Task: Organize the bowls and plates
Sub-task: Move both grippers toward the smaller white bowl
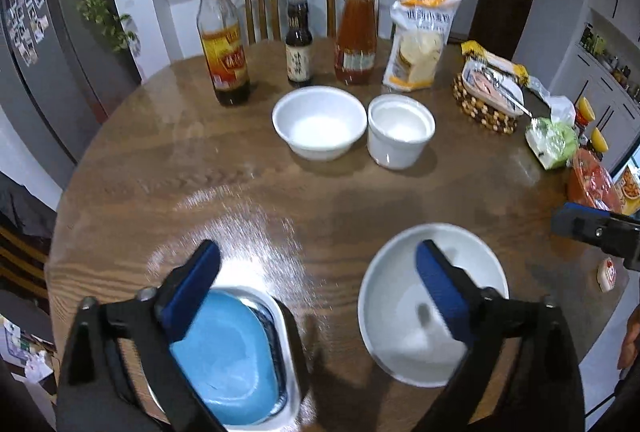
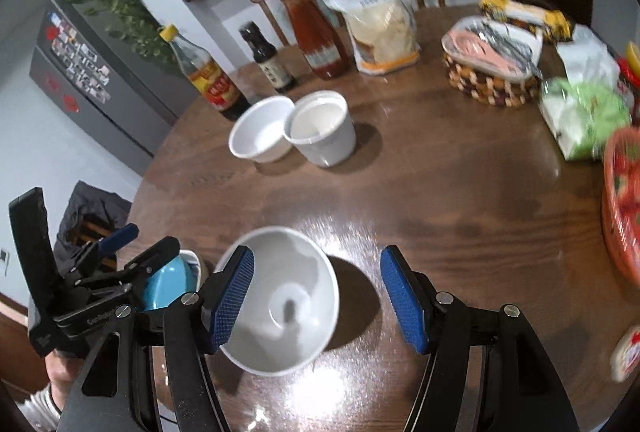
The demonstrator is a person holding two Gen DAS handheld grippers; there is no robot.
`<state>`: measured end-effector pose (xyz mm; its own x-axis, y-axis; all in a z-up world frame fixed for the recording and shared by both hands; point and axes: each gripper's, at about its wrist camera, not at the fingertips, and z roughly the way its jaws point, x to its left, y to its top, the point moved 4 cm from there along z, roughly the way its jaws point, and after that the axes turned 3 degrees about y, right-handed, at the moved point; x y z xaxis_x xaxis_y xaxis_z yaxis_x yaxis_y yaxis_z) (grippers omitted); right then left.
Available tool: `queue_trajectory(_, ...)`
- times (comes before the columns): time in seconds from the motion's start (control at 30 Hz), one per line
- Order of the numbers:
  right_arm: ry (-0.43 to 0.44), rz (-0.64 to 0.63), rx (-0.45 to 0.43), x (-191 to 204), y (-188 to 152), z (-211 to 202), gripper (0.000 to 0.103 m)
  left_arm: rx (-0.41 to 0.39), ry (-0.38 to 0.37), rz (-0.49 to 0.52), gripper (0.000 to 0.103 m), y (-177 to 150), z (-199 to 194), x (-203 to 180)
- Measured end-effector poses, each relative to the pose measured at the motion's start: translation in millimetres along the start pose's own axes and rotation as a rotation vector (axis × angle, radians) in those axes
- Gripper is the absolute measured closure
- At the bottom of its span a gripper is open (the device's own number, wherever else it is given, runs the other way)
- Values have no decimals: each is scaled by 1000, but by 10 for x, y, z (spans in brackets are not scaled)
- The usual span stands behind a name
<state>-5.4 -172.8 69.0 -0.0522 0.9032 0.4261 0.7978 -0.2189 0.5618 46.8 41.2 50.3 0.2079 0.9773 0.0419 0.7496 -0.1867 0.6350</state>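
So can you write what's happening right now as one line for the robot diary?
left gripper: open, empty | right gripper: open, empty | near white bowl: on table | blue dish: in white tray | far bowls: untouched

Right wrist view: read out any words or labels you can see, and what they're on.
"低筋小麦粉": flour bag.
"GenRobo", partly hidden: left tool.
Labels on the yellow-capped bottle, dark bottle and red sauce bottle: too blurred to read.
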Motion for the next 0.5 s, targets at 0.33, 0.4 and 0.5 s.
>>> queue_trajectory(0.33,36,-62,-44,198,453,-71,36,-134,56,12,1,521,-219,71)
queue_trajectory(0.4,44,-71,-49,237,540,-59,36,-155,68,18,1,626,-240,79)
queue_trajectory(0.5,64,-71,-53,271,646,-30,36,-174,86,32,1,756,-245,85)
